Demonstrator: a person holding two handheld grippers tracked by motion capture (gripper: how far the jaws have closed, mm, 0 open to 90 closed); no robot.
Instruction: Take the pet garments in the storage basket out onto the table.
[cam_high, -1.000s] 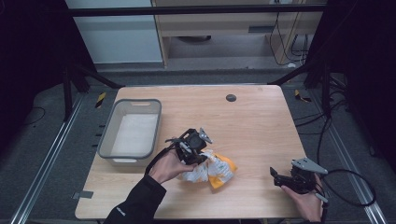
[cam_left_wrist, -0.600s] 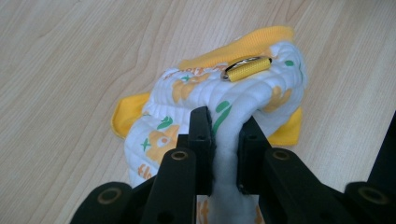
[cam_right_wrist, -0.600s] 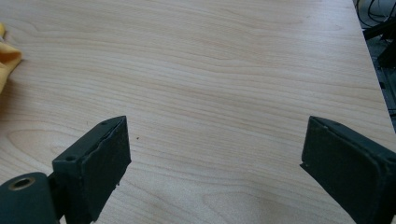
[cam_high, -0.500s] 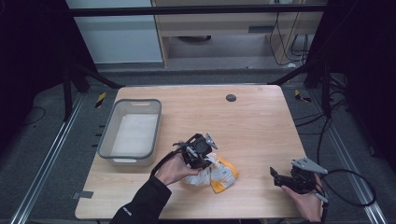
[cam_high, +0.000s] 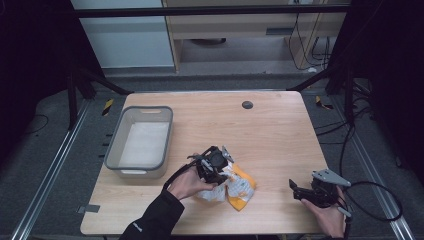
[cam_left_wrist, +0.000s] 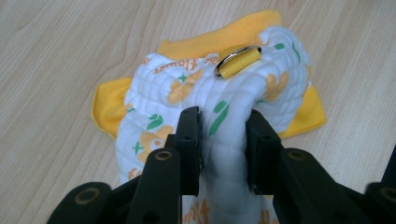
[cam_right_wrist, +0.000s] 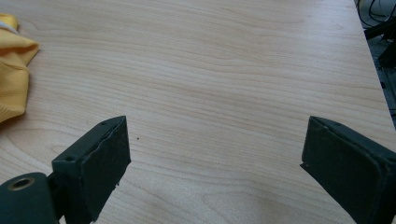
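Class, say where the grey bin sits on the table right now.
In the high view the grey bin stands on the table's left side, just left of the left gripper and the yellow-and-white cloth.

You have one table (cam_high: 280, 135), of pale wood. On it you have one grey bin (cam_high: 141, 141), standing toward your left side. You have one quilted cloth item (cam_left_wrist: 233, 100), white with yellow edging and orange and green prints, and on it one yellow loop with a metal ring (cam_left_wrist: 238, 61). One small dark round spot (cam_high: 247, 104) shows on the far part of the table. You hold two grippers: one left gripper (cam_left_wrist: 223, 140) and one right gripper (cam_right_wrist: 215, 161), each with two black jaws, four jaws in all. Two of your hands (cam_high: 187, 184) are in the high view, one per gripper.
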